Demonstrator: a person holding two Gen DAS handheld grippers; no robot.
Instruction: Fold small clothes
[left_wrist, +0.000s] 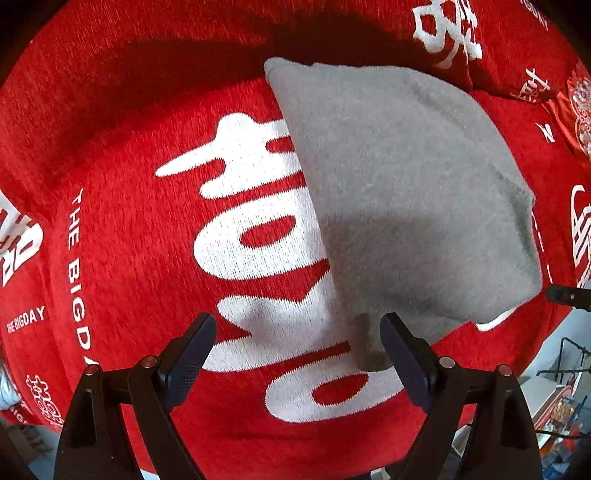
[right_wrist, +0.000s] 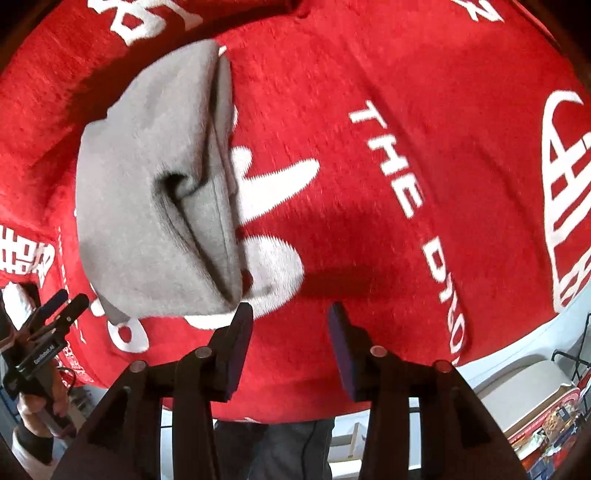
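A small grey garment (left_wrist: 406, 206) lies folded on a red cloth (left_wrist: 129, 147) printed with big white characters. My left gripper (left_wrist: 299, 325) points down above it and is open, with nothing between its fingers. The garment's near corner lies just inside the right finger (left_wrist: 402, 354). In the right wrist view the same grey garment (right_wrist: 147, 192) shows its layered folded edges, up and to the left of my right gripper (right_wrist: 291, 312). That gripper is open and empty, its left finger (right_wrist: 236, 343) beside the garment's near corner. The left gripper (right_wrist: 55, 306) shows at the left edge, held by a hand.
The red cloth (right_wrist: 406, 110) drapes over the front edge of the surface. Below it are a pale floor, a folding chair (right_wrist: 524, 380) and printed boxes (right_wrist: 554, 424) at lower right. The person's dark trousers (right_wrist: 280, 450) stand at the front edge. A red cushion (left_wrist: 517, 48) lies at the back.
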